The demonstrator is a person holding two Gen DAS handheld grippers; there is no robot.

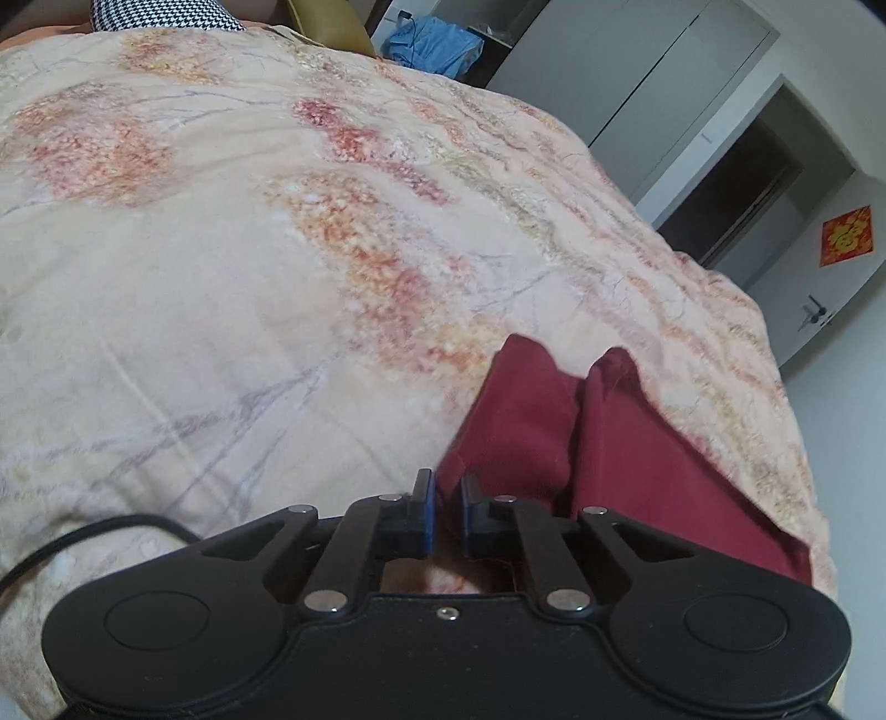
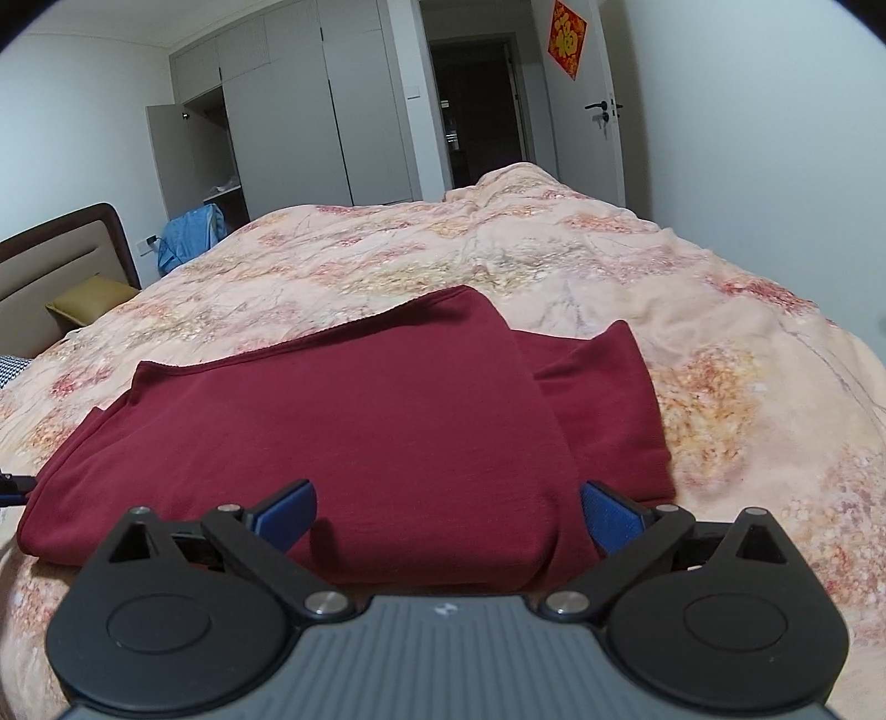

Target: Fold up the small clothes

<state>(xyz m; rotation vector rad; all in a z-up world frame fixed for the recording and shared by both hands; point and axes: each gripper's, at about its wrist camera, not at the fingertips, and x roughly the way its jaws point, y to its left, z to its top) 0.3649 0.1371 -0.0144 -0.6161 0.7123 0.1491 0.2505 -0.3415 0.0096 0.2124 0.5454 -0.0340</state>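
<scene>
A dark red garment (image 2: 354, 437) lies folded on the bed, on a floral bedspread (image 2: 554, 260) in peach and orange. One folded layer rests on top, with a narrower part showing beside it at the right. The right hand-held gripper (image 2: 447, 515) hovers at the garment's near edge, its blue pads (image 2: 288, 512) spread wide apart with nothing pressed between them. The left hand-held gripper (image 1: 447, 512) sits at the garment's (image 1: 581, 443) left edge with its fingers drawn nearly together; whether cloth is pinched there cannot be told. A black cable (image 1: 83, 540) trails across the bedspread at its left. Beyond the bed: grey wardrobe doors (image 2: 310, 111), a blue cloth (image 2: 188, 232), a yellow cushion (image 2: 91, 302) by the headboard (image 2: 61, 249), and a red door decoration (image 2: 567, 39).
</scene>
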